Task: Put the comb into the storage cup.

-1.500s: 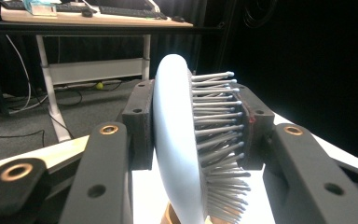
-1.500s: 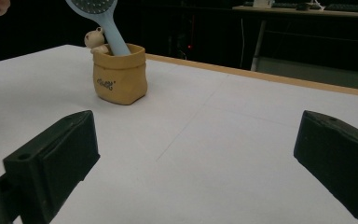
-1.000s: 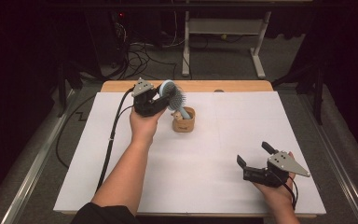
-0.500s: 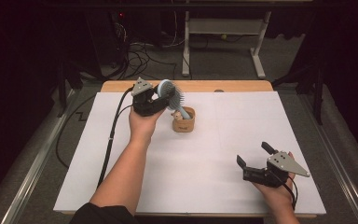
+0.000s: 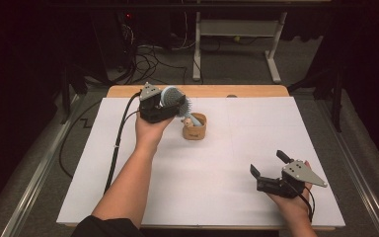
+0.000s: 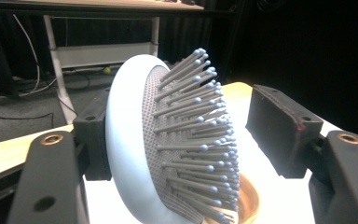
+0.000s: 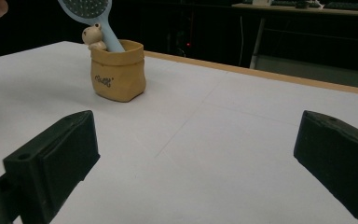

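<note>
— Where's the pale blue plastic hairbrush [image 5: 173,100] at?

— Handle's down in the small tan bag-shaped holder [image 5: 194,127] w/ the little bear figure [image 7: 93,36], head leaning out toward the left gripper [image 5: 165,106]. So basically placed, I'd say.

— Let go yet?

— Jaws have just been opening; brush head sits between them, far pad's clear. What's left: back that hand off. Right gripper [image 5: 267,170] idles, jaws apart, near the white table [image 5: 217,197] edge.

Overhead view, two low gripper views
</note>
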The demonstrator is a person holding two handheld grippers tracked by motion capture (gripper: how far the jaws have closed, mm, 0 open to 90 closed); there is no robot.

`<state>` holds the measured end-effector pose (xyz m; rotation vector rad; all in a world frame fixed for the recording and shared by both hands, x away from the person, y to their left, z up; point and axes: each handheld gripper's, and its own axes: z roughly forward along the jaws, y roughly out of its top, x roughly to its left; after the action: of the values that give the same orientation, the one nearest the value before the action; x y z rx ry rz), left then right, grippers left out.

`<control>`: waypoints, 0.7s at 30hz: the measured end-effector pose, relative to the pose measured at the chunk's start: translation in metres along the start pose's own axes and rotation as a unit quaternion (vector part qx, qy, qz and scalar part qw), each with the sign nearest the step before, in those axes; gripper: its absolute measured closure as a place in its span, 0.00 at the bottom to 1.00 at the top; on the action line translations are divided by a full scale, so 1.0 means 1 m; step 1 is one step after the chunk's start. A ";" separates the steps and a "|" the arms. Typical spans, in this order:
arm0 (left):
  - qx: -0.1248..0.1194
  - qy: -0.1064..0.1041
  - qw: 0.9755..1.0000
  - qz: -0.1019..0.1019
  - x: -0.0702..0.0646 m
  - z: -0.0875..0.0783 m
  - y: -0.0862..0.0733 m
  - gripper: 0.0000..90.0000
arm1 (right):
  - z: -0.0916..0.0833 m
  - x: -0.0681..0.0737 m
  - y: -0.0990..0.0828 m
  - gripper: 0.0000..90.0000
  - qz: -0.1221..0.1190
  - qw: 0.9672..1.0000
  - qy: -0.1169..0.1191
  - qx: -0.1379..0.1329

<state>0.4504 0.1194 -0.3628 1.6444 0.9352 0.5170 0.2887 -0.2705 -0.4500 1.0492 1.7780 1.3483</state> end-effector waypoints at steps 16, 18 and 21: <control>0.010 -0.002 1.000 0.003 0.007 -0.005 0.001 0.24 | 0.001 0.000 -0.001 0.00 -0.001 1.000 0.001 0.003; 0.007 -0.001 1.000 0.004 0.007 -0.005 0.001 0.22 | 0.001 0.000 -0.001 0.00 -0.001 1.000 0.001 0.003; 0.006 0.000 1.000 0.005 0.007 -0.006 0.001 0.21 | 0.001 0.000 -0.001 0.00 -0.001 1.000 0.000 0.003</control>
<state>0.4505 0.1282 -0.3610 1.6609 0.9313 0.5199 0.2890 -0.2704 -0.4509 1.0495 1.7839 1.3428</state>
